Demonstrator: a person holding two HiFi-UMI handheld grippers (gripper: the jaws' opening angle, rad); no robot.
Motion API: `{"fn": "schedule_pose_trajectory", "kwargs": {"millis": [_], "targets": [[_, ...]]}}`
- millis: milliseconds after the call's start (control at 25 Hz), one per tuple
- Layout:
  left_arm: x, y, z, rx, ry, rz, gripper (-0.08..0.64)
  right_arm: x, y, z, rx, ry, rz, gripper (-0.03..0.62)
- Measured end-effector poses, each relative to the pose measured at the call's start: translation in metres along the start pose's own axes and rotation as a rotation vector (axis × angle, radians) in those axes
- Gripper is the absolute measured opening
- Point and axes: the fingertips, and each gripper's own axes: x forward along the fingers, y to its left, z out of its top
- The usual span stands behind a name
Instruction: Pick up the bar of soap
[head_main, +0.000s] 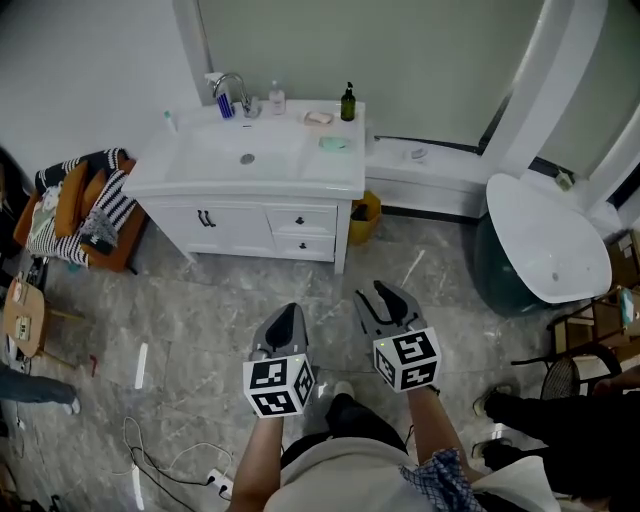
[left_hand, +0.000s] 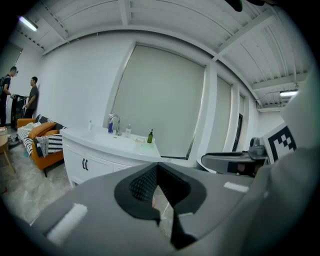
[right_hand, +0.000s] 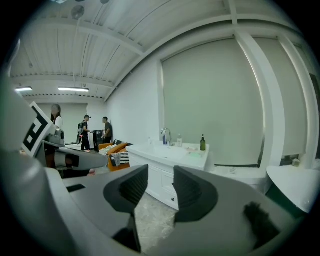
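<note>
A white vanity cabinet (head_main: 240, 222) with a moulded basin and black handles stands in the upper middle of the head view, on a grey marbled floor (head_main: 200, 300). Near the back right of its counter, what reads as the bar of soap (head_main: 318, 118) is a pale pinkish oval piece in a small dish, just left of a dark green pump bottle (head_main: 347, 103). A flat pale green piece (head_main: 335, 144) lies just below it in the frame, and which of the two is the soap is not certain. A chrome tap (head_main: 232, 92) and a small clear bottle (head_main: 277, 98) stand along the counter's back edge; any print on the bottles is too small to read. The only clear markings are the black-and-white square codes on the marker cubes (head_main: 279, 386). Both tools sit low in the frame, well apart from the vanity and pointing toward it. The left gripper (head_main: 286, 312) has its jaws pressed together at the tips, with nothing between its ribbed black pads (left_hand: 142, 182). The right gripper (head_main: 383, 296) has its jaws spread, with only floor and cabinet showing through the gap. An orange sofa with a striped black-and-white throw (head_main: 80, 205) fills the left edge, a white oval bathtub (head_main: 545, 235) the right edge, and a yellow bin (head_main: 365, 215) stands just beside the vanity's right end. Two people (left_hand: 32, 95) stand at the far left of the left gripper view.
</note>
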Motion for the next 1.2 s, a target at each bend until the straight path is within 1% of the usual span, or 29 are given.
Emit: {"fn": "schedule_pose_trajectory", "kwargs": {"millis": [120, 360, 440, 600, 800, 1000, 1080, 1200], "targets": [[0.022, -0.001, 0.005, 0.003, -0.001, 0.013, 0.005, 0.014, -0.021, 0.004, 0.005, -0.008, -0.012, 0.153], [0.057, -0.002, 0.016, -0.008, -0.017, 0.048, 0.005, 0.036, -0.047, 0.006, -0.02, 0.002, 0.038, 0.153], [0.064, -0.005, 0.016, -0.008, -0.01, 0.051, 0.005, 0.041, -0.054, 0.008, -0.017, -0.002, 0.048, 0.153], [0.073, -0.006, 0.013, -0.009, 0.003, 0.06, 0.005, 0.049, -0.059, 0.01, -0.028, -0.008, 0.077, 0.153], [0.088, -0.006, 0.022, 0.004, -0.006, 0.064, 0.005, 0.059, -0.066, 0.011, -0.022, -0.008, 0.09, 0.153], [0.101, -0.002, 0.027, 0.009, -0.014, 0.059, 0.005, 0.075, -0.069, 0.0, -0.008, 0.014, 0.099, 0.153], [0.109, 0.004, 0.032, 0.017, -0.019, 0.059, 0.005, 0.085, -0.07, 0.001, -0.027, 0.02, 0.094, 0.153], [0.125, 0.012, 0.038, 0.023, -0.025, 0.054, 0.005, 0.103, -0.073, 0.004, -0.086, 0.023, 0.085, 0.153]]}}
